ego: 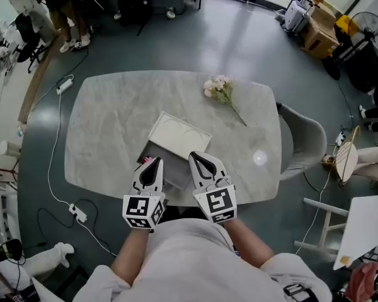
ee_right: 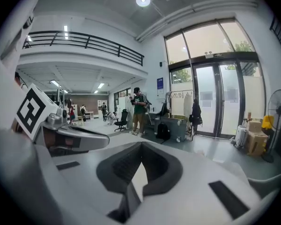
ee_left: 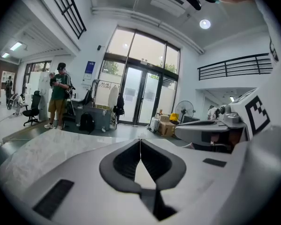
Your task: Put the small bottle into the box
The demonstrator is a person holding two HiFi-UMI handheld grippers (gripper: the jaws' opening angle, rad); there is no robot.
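The dark pads (ee_left: 122,162) of the left gripper (ee_left: 140,142) are pressed together, leaving only a thin seam between them and nothing pinched. The right gripper (ee_right: 141,146) is the same: its pads (ee_right: 157,170) meet tip to tip and hold nothing. In the head view both grippers are held side by side close to the person's chest. The left gripper (ego: 150,170) and the right gripper (ego: 203,167) both point away from the body, over the near edge of the table (ego: 107,124). Just beyond their tips lies the white box (ego: 177,135), open, with its pale flat panel on the far side and a greyer hollow on the near side. The small bottle cannot be made out for certain. A small reddish patch (ego: 145,160) shows at the box's near left corner, right beside the left gripper's tip, but what it is I cannot tell. Further back on the table, well apart from the box, lies a sprig of pink flowers (ego: 219,89). A grey chair (ego: 302,140) stands against the table's right side. Through the gripper views a person in a green shirt (ee_right: 138,108) stands on the far floor near the glass doors (ee_left: 140,95).
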